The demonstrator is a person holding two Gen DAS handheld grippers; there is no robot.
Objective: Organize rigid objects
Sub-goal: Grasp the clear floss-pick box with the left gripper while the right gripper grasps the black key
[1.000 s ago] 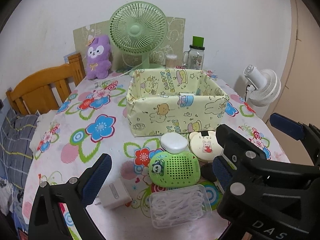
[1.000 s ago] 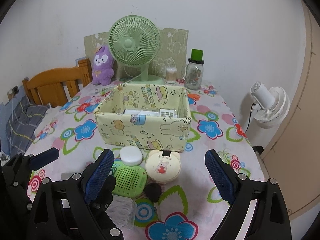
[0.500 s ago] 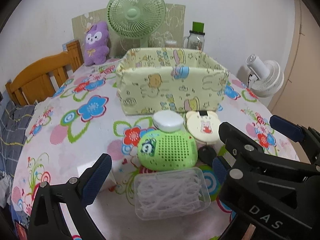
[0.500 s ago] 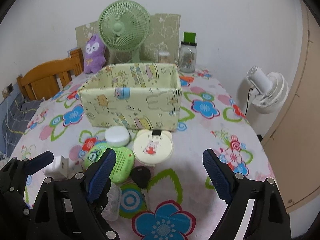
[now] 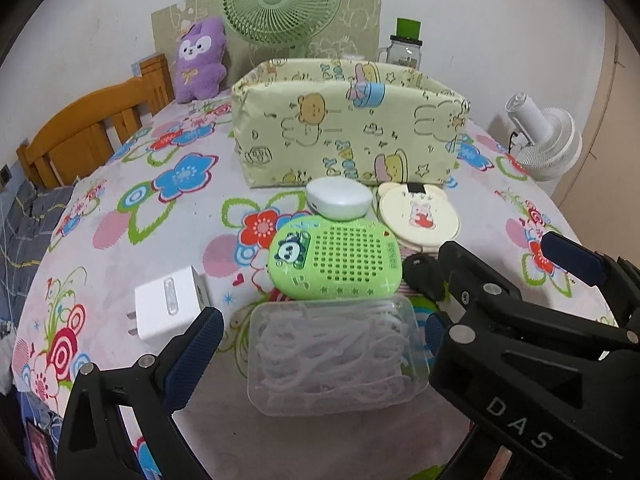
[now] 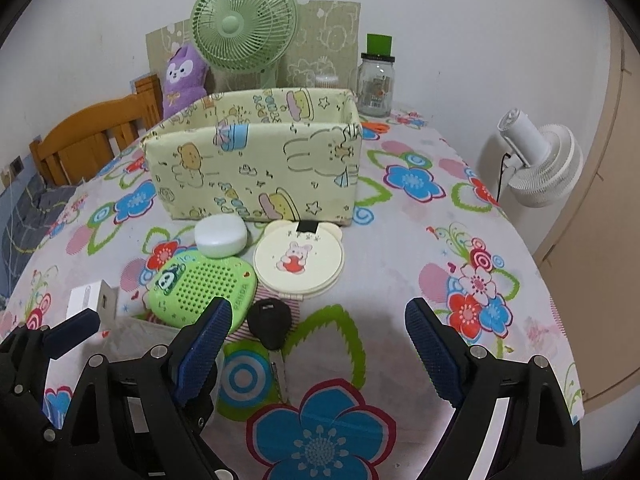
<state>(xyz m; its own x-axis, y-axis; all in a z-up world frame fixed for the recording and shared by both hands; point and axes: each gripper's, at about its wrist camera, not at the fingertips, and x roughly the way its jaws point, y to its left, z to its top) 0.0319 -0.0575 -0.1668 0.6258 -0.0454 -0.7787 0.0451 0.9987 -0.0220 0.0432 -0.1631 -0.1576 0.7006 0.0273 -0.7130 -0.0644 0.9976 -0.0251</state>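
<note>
Flowered table (image 6: pixel 400 248): fabric box (image 6: pixel 256 168), green case (image 6: pixel 204 288), clear box (image 5: pixel 332 356), charger (image 5: pixel 168 304).

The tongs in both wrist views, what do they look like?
Both the left tongs and the right tongs are black plastic frames with silver screws and two fingers faced in ribbed dark blue pads. White letters "DAS" mark the right tongs' frame in the left wrist view.

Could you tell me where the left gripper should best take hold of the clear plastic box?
Probably across its two short ends, coming down from above. The clear box lies flat and low, long side facing the open left gripper, with bare cloth at its left end; the right end is crowded.
</note>
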